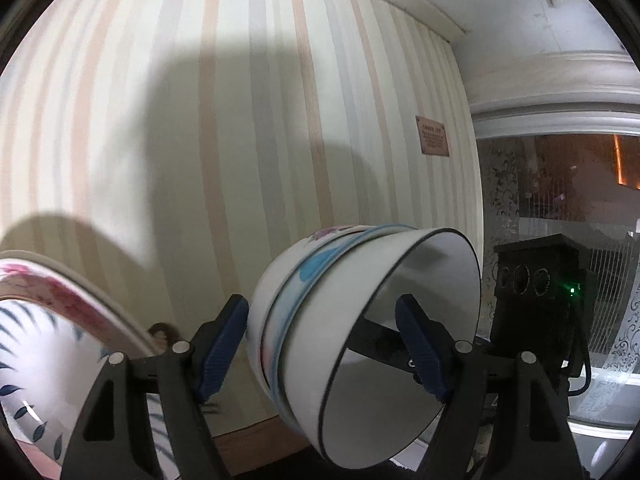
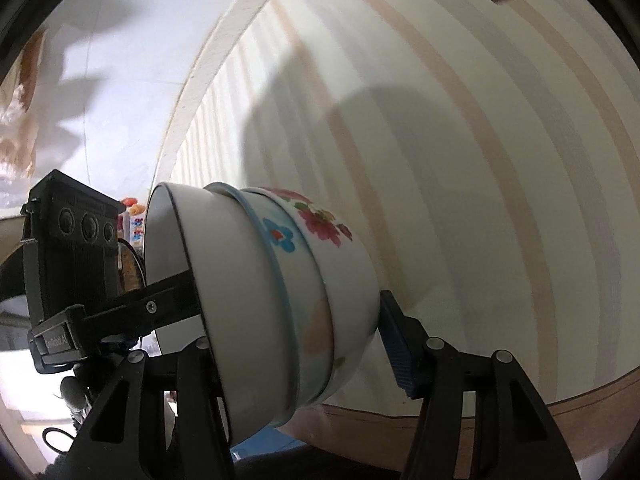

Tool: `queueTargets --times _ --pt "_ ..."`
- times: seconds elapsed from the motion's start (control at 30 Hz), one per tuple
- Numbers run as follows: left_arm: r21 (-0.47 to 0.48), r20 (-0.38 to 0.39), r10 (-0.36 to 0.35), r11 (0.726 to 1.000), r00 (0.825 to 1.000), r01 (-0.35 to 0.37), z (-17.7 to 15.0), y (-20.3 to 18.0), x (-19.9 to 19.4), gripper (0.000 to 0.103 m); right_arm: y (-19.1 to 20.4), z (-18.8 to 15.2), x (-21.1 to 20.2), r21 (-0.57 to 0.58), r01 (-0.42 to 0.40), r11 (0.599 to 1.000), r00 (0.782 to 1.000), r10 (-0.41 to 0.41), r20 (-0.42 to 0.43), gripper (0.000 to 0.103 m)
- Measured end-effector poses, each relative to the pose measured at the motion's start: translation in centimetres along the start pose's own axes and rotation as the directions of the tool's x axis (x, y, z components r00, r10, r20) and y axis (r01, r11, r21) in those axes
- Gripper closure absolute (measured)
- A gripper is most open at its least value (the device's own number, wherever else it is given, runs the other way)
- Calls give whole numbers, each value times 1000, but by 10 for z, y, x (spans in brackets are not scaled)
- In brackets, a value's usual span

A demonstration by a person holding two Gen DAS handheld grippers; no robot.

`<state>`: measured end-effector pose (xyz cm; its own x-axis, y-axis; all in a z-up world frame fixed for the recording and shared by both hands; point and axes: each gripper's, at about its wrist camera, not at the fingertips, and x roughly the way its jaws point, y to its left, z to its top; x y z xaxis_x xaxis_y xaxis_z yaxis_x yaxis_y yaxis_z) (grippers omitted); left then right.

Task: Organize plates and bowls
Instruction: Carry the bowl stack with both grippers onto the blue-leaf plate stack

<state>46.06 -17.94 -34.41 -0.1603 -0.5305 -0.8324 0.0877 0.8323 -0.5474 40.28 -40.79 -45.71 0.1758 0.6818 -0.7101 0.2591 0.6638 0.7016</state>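
A stack of three nested bowls (image 1: 360, 320) is held tilted on its side in the air: a plain white one with a dark rim, a blue-flowered one, a red-flowered one. It also shows in the right wrist view (image 2: 280, 300). My left gripper (image 1: 326, 344) spans the stack, one pad (image 1: 220, 348) at the outer bowl's base and one pad (image 1: 420, 348) inside the mouth. My right gripper (image 2: 296, 352) spans it the same way, its right pad (image 2: 396, 348) near the outer bowl. A floral plate (image 1: 48, 340) tilts at the lower left.
A striped wallpaper wall (image 1: 240, 120) fills the background, with a small brown plaque (image 1: 433, 136). A glass partition (image 1: 560, 220) stands at the right. A brown baseboard (image 2: 520, 412) runs along the wall's foot. The other gripper's black camera body (image 1: 540, 280) is close.
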Motion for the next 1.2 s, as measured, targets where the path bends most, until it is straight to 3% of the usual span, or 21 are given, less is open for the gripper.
queueTargets --times 0.3,0.73,0.97,1.2 --pt "-50 95 15 999 995 -10 -19 29 -59 29 73 7 17 -129 -12 992 999 7 -39 46" --pt "-291 210 80 957 974 -15 -81 131 -114 29 161 -16 117 -300 -69 951 971 -5 -238 47" --pt "-367 220 83 930 972 4 -93 158 -107 29 175 -30 161 -345 -65 936 954 -44 -298 47" --pt "-358 221 82 934 972 2 -93 162 -105 29 173 -34 173 -349 -58 935 952 -54 -301 47"
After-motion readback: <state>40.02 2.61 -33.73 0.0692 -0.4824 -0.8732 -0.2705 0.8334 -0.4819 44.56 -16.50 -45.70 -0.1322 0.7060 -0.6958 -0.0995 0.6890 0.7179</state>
